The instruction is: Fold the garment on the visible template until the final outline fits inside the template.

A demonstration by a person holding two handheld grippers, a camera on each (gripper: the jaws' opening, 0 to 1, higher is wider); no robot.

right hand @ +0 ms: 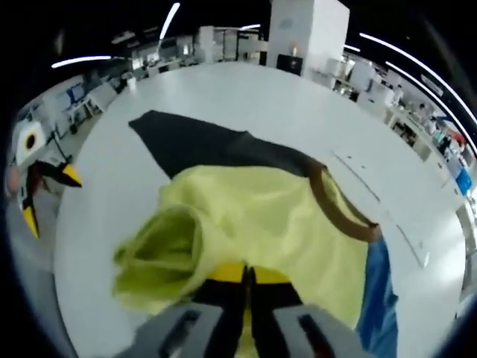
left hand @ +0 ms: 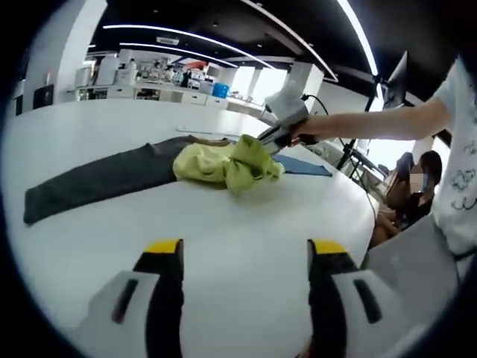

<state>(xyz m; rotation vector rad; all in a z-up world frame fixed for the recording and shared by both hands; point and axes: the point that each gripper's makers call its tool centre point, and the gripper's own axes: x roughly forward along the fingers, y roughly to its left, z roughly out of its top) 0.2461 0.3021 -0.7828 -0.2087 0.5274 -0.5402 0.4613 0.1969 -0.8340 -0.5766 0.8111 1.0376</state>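
Observation:
A yellow-green garment (left hand: 227, 162) lies bunched near the middle of the white table (left hand: 223, 246), on top of a long dark grey garment (left hand: 97, 179) and a blue cloth (left hand: 302, 166). My right gripper (left hand: 264, 142), held by a hand, comes in from the right and is shut on the yellow garment's edge. In the right gripper view its jaws (right hand: 247, 274) are closed together on the yellow-green garment (right hand: 253, 216). That view also shows a brown collar (right hand: 339, 201), the dark grey garment (right hand: 194, 142) and the blue cloth (right hand: 376, 291). My left gripper (left hand: 246, 250) is open above bare table, short of the clothes.
My left gripper (right hand: 51, 198) shows at the table's left edge in the right gripper view. A thin pale sheet (right hand: 384, 201) lies flat beyond the collar. A person (left hand: 414, 190) sits past the table's right edge. Desks and shelves stand far behind.

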